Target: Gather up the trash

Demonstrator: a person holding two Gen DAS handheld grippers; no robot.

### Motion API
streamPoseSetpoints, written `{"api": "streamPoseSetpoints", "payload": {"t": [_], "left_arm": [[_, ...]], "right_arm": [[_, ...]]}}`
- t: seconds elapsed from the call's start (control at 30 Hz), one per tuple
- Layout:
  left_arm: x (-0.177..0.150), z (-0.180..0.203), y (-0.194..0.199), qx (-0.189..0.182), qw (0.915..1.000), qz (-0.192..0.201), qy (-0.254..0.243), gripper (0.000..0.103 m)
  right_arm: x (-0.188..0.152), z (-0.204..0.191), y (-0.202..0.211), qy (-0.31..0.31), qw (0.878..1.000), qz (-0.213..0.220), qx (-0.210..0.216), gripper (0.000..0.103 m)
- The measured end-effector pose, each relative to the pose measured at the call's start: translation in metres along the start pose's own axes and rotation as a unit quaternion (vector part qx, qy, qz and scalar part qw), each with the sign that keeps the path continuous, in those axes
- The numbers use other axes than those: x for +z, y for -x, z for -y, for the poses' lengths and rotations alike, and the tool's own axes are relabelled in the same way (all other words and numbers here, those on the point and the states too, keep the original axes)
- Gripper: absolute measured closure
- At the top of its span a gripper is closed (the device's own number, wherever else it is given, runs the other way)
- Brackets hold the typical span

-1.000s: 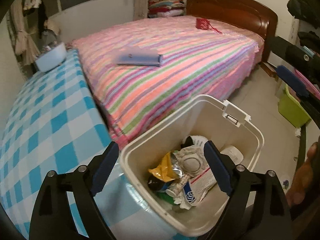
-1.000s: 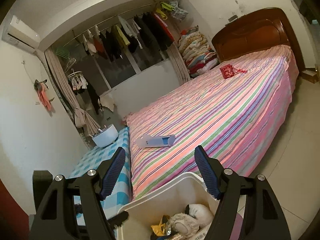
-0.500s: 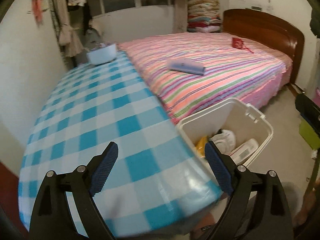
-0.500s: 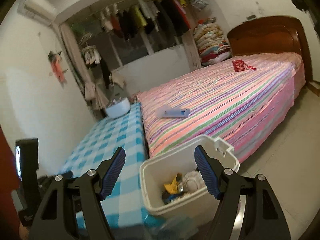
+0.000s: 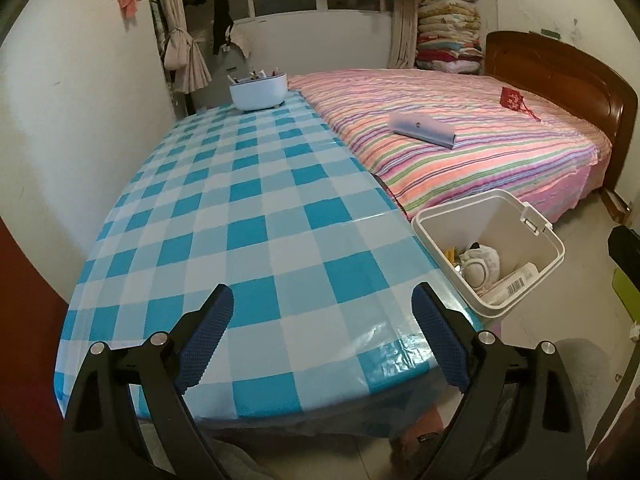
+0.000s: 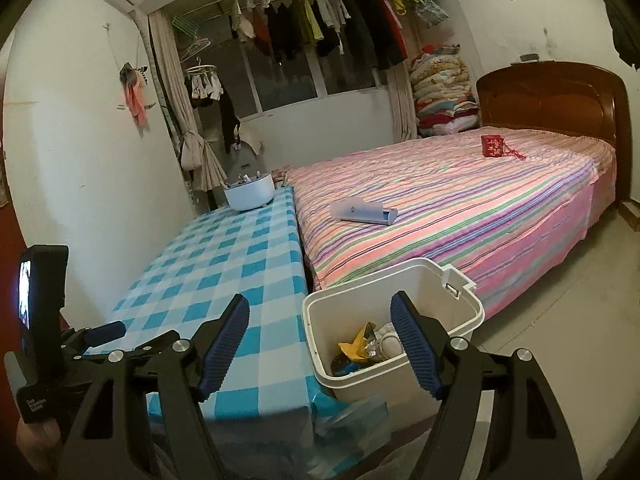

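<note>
Beside checked blue-and-white tablecloth (image 5: 248, 216), cream plastic bin (image 5: 550, 258) of light crumpled wrappers (image 6: 354, 346): soft, crushable, best pinched mid-crumple. Left gripper (image 5: 322, 338), right gripper (image 6: 320, 346): wide apart, empty.

The left gripper (image 5: 323, 320) has black angular arms, silver round screw heads at the joints, and fingers faced with blue ribbed pads (image 5: 206, 332). The right gripper (image 6: 320, 344) has the same black frame, silver screws and blue ribbed pads (image 6: 414, 346).
</note>
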State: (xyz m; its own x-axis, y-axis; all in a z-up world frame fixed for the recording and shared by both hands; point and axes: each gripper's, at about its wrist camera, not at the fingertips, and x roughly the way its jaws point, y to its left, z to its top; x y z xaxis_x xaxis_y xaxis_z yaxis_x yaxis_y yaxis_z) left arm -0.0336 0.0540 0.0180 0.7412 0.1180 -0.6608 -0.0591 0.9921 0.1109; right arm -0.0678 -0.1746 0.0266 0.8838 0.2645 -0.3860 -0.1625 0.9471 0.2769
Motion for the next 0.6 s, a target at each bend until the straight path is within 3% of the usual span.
{"api": "streamPoseSetpoints", "payload": {"t": [0.6], "left_arm": [[0.006, 0.011, -0.014, -0.014, 0.9997, -0.014, -0.012, 0.012]], "right_arm": [[-0.003, 0.005, -0.018, -0.009, 1.000, -0.026, 0.000, 0.031]]}}
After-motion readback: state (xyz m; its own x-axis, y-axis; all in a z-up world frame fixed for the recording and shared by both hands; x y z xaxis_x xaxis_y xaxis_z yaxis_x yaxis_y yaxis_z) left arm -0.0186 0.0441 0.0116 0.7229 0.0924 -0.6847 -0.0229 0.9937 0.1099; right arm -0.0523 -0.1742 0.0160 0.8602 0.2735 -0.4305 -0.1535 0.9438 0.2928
